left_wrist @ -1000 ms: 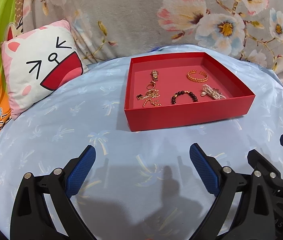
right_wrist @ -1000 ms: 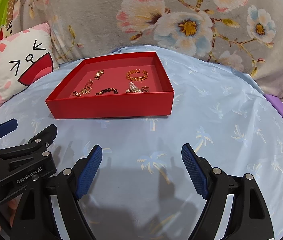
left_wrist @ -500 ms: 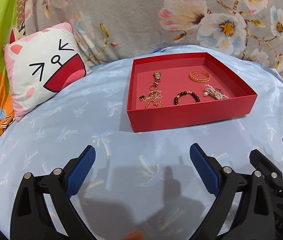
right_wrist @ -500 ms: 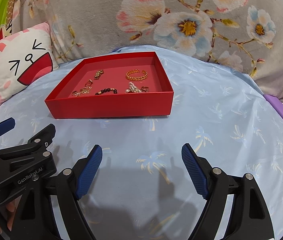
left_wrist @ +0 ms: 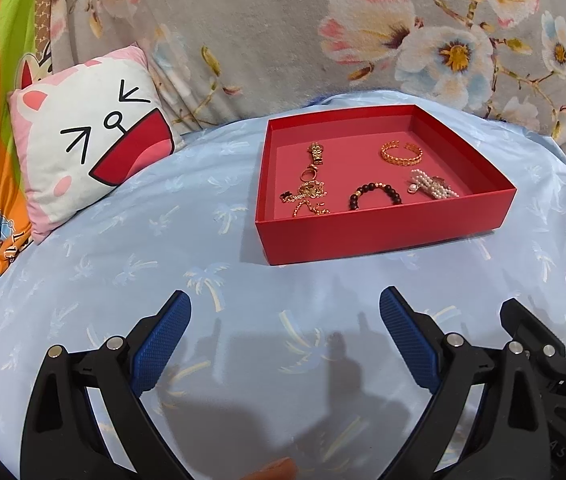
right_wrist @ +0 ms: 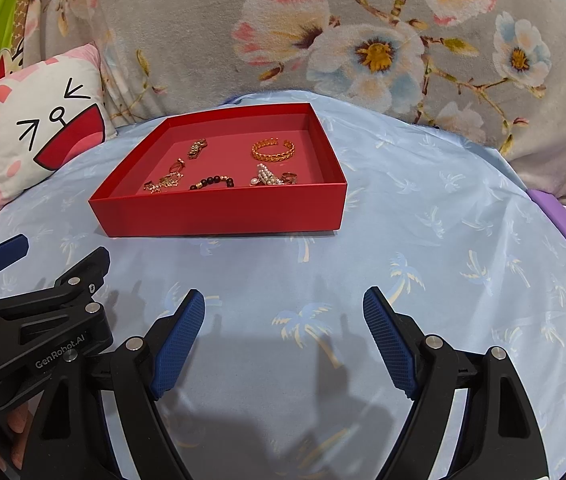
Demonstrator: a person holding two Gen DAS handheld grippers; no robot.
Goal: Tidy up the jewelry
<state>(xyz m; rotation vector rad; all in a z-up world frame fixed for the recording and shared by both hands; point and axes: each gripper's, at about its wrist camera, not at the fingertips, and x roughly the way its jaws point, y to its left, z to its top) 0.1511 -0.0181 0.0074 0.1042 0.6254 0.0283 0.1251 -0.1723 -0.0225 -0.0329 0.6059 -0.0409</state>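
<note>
A shallow red box (left_wrist: 383, 236) (right_wrist: 219, 216) sits on the blue palm-print cloth. It holds a gold cuff bracelet (left_wrist: 401, 153) (right_wrist: 273, 150), a dark bead bracelet (left_wrist: 375, 195) (right_wrist: 211, 182), a pearl clip (left_wrist: 431, 186) (right_wrist: 267, 176), a tangle of gold chains (left_wrist: 309, 196) (right_wrist: 165, 181) and a gold watch-band piece (left_wrist: 316, 154) (right_wrist: 197, 148). My left gripper (left_wrist: 285, 334) is open and empty, well short of the box. My right gripper (right_wrist: 283, 334) is open and empty beside it, also short of the box.
A white and pink cartoon-face pillow (left_wrist: 91, 152) (right_wrist: 39, 136) leans at the back left. A grey floral blanket (left_wrist: 323, 40) (right_wrist: 363, 40) rises behind the box. A purple flat object (right_wrist: 563, 224) lies at the right edge of the cloth.
The left gripper's view has shifted slightly, with the box and pillow drifting right. Both grippers stay open and empty. The right gripper has barely moved.
</note>
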